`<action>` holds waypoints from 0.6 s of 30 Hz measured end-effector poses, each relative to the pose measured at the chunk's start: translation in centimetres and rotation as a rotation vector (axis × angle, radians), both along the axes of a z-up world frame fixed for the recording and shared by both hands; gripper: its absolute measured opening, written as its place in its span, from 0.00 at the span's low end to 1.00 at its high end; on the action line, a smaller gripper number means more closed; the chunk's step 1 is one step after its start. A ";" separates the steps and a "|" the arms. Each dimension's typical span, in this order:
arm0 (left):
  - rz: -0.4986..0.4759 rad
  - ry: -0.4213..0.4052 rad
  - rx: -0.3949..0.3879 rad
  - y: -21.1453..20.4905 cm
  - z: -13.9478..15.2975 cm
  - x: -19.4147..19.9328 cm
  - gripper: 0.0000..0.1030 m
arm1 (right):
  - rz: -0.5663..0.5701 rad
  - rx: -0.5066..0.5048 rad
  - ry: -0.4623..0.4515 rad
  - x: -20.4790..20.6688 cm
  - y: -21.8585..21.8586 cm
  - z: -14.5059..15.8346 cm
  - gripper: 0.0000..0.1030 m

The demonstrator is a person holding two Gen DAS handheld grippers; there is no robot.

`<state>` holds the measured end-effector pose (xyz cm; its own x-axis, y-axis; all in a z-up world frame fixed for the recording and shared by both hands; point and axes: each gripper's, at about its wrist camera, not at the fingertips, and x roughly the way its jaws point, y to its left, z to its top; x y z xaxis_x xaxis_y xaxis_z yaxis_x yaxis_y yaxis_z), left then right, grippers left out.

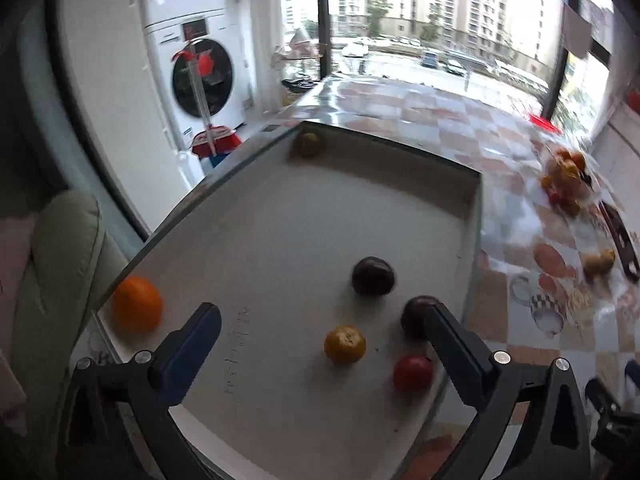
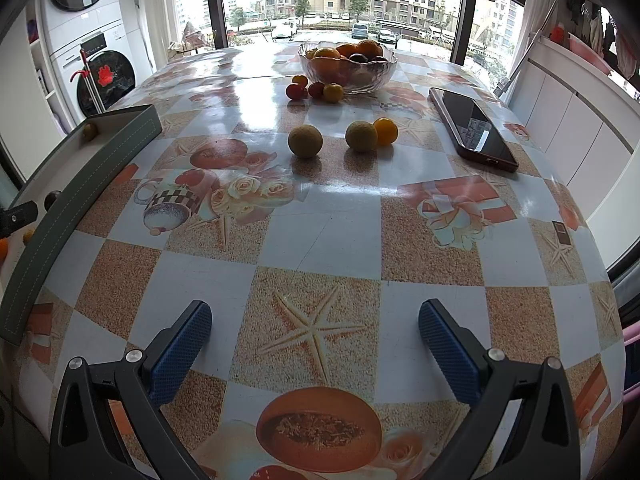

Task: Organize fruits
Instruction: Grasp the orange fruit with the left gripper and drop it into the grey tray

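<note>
Daylight floods in through the big windows at the far side, blowing out the buildings outside and laying white glare across the glossy tablecloth. The left wrist view is smeared by motion blur, worst toward its right edge, while the right wrist view is sharp. Both views bow strongly and darken at the corners.
</note>
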<state>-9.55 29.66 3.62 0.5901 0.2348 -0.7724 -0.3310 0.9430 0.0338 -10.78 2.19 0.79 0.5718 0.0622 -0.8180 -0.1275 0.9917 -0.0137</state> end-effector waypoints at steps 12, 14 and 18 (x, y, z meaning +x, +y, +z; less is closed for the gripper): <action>-0.285 -0.092 0.090 -8.2 2.3 -1.4 0.99 | 0.001 -0.001 0.000 0.0 0.0 0.0 1.00; -0.346 -0.085 0.115 -10.2 1.9 -1.2 0.99 | 0.000 0.000 -0.001 -0.1 -0.1 0.0 1.00; -0.378 -0.057 0.091 -12.0 0.3 -0.8 0.99 | 0.002 -0.006 -0.001 -0.1 0.1 0.0 1.00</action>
